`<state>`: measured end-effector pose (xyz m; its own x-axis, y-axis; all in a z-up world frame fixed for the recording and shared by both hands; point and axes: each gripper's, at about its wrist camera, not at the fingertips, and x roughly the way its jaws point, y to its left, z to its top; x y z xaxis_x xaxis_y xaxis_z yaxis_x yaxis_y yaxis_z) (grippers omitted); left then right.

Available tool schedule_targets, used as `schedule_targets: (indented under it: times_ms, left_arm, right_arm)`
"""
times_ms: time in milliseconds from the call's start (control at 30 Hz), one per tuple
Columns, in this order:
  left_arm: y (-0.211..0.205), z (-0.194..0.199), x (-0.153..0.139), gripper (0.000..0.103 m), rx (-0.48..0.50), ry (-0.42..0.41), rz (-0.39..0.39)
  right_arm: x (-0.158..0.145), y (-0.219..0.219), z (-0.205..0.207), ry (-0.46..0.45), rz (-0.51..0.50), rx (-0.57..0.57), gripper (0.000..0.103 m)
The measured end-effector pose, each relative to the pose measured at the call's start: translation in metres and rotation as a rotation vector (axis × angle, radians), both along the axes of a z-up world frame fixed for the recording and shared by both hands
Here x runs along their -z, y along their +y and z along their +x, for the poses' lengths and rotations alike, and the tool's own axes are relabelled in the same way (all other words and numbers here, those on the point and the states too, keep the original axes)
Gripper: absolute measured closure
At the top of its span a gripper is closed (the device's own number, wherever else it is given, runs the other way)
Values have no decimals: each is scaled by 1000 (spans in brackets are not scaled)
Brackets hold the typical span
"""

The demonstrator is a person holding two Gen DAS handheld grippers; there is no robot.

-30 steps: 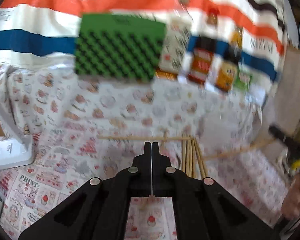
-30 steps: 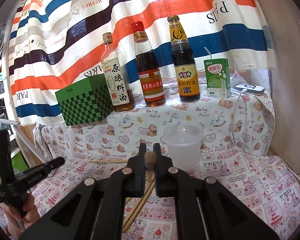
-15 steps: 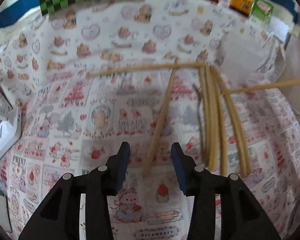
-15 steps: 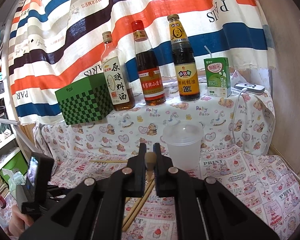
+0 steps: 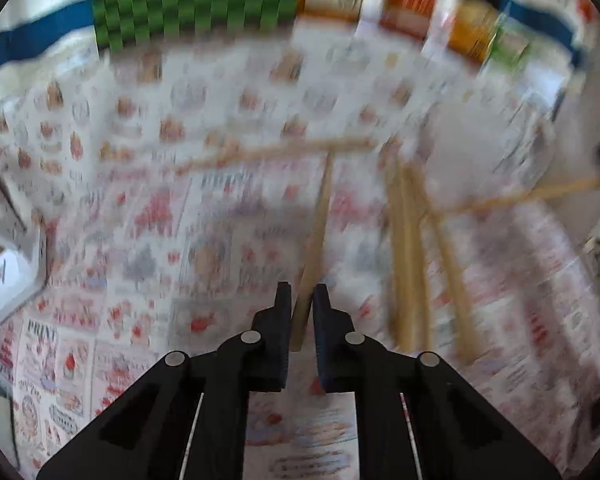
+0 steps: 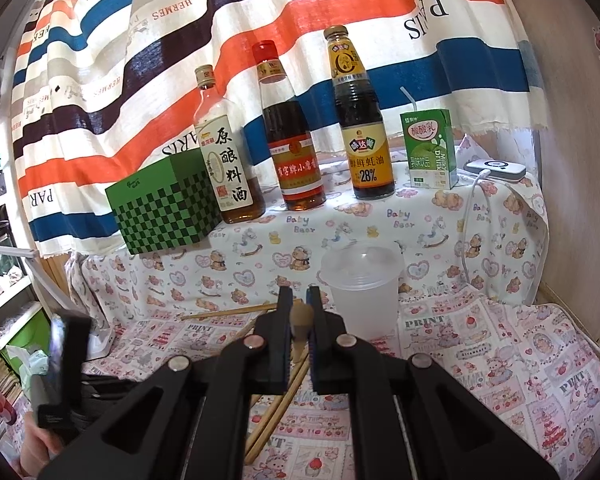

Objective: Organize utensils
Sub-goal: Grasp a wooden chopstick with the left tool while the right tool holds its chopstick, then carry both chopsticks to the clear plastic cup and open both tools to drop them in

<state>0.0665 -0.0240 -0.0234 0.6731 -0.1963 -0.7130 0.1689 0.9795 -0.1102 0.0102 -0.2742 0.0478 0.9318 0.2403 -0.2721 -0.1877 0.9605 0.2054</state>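
Several wooden chopsticks (image 5: 406,256) lie on the patterned tablecloth. My left gripper (image 5: 301,300) is closed around the near end of one chopstick (image 5: 316,232) that points away from me. My right gripper (image 6: 299,306) is shut on another chopstick (image 6: 301,317), seen end on, and holds it above the table just left of a clear plastic cup (image 6: 362,284). More chopsticks (image 6: 278,404) lie on the cloth below it. The left wrist view is blurred by motion.
On a raised shelf at the back stand a green checkered box (image 6: 166,204), three sauce bottles (image 6: 294,136) and a green drink carton (image 6: 430,150). A white power bank (image 6: 496,169) lies at the right. A white lamp base (image 5: 10,276) stands at the left.
My left gripper dropped to the cloth, opened, then closed around one chopstick's near end. My right gripper has stayed still with its chopstick.
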Motion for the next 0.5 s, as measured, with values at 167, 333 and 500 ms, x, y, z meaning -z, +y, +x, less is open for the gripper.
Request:
schedule_targets:
  times_ms: [167, 333, 500]
  left_arm:
    - [11, -34, -41, 97, 14, -267, -87]
    - [21, -43, -51, 98, -18, -333, -138]
    - [23, -60, -66, 98, 32, -438, -177]
  right_arm:
    - [0, 0, 0, -2, 1, 1, 97]
    - [-2, -2, -2, -11, 11, 2, 97]
    - [-9, -7, -7, -42, 29, -1, 97]
